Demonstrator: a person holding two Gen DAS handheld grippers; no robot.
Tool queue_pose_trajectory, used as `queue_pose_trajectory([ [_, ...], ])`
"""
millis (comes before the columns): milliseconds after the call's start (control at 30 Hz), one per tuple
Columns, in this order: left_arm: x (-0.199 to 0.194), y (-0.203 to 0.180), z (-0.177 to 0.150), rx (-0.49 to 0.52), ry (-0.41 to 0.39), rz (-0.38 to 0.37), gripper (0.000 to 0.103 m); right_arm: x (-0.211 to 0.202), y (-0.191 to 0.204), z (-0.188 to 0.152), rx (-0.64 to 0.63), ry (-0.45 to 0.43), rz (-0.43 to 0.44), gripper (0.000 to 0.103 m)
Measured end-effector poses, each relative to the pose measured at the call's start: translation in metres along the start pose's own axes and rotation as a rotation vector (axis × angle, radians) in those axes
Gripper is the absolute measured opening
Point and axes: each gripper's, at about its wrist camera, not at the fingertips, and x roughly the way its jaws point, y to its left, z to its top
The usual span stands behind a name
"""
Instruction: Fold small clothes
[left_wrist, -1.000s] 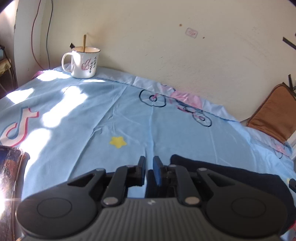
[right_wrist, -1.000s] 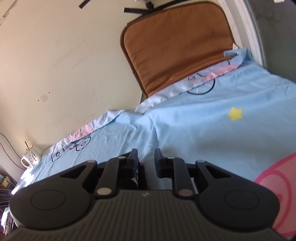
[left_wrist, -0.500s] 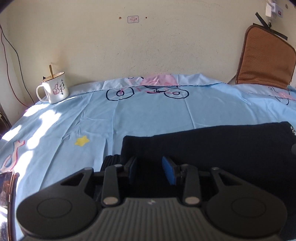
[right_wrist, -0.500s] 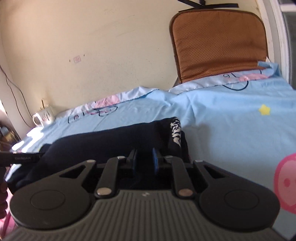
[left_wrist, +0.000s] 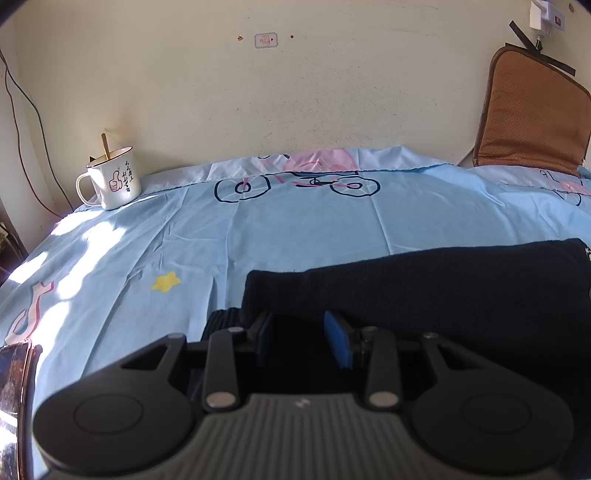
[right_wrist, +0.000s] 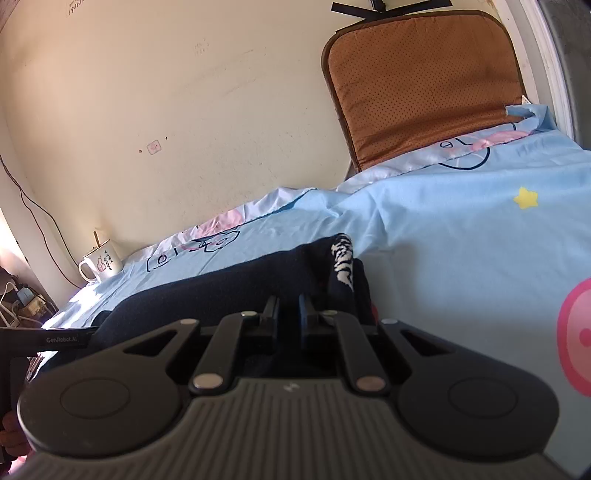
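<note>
Dark garment (left_wrist: 443, 295) lies folded across blue sheet (left_wrist: 295, 229), mug (left_wrist: 112, 181) far at 10 o'clock. Left gripper (left_wrist: 301, 338) jaws parted over garment edge, nothing pinched. Right gripper (right_wrist: 287, 317) jaws nearly closed; whether cloth caught, cannot tell. Advice: release cleanly, press fold flat, align edges.

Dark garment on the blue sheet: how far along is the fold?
Done: the dark garment lies as a long doubled band on the blue sheet, one fold in. In hand: the right hand-held gripper is pinched on its printed end; the left hand-held gripper stands open over the other end. Left: probably folding it shorter; no compact bundle yet.
</note>
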Motion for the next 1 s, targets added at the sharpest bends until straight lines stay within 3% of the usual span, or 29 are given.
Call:
queue_pose_trajectory([
  [333,0.000,0.000,-0.001,0.003,-0.001,0.004,0.033,-0.011,-0.003,-0.002,0.041,-0.014,0.011,0.013],
  [433,0.001,0.000,0.000,0.004,-0.001,0.004,0.033,-0.032,-0.012,-0.003,0.117,-0.042,0.065,0.025],
  [500,0.001,0.000,0.000,0.006,-0.001,0.005,0.033,-0.048,-0.020,-0.004,0.164,-0.085,0.095,0.047],
  [733,0.001,-0.001,-0.001,0.004,0.001,0.009,0.033,-0.073,-0.014,0.004,0.093,-0.145,0.087,0.049],
  [867,0.002,-0.002,0.000,0.008,0.003,0.015,0.033,-0.063,-0.003,-0.002,-0.005,-0.097,0.072,0.049],
  [967,0.002,-0.003,0.000,0.012,0.005,0.018,0.033,-0.042,-0.006,-0.012,-0.062,0.026,-0.062,0.048],
  [1000,0.002,-0.003,-0.001,0.013,0.005,0.019,0.033,-0.037,-0.014,-0.018,-0.050,0.073,-0.069,0.056],
])
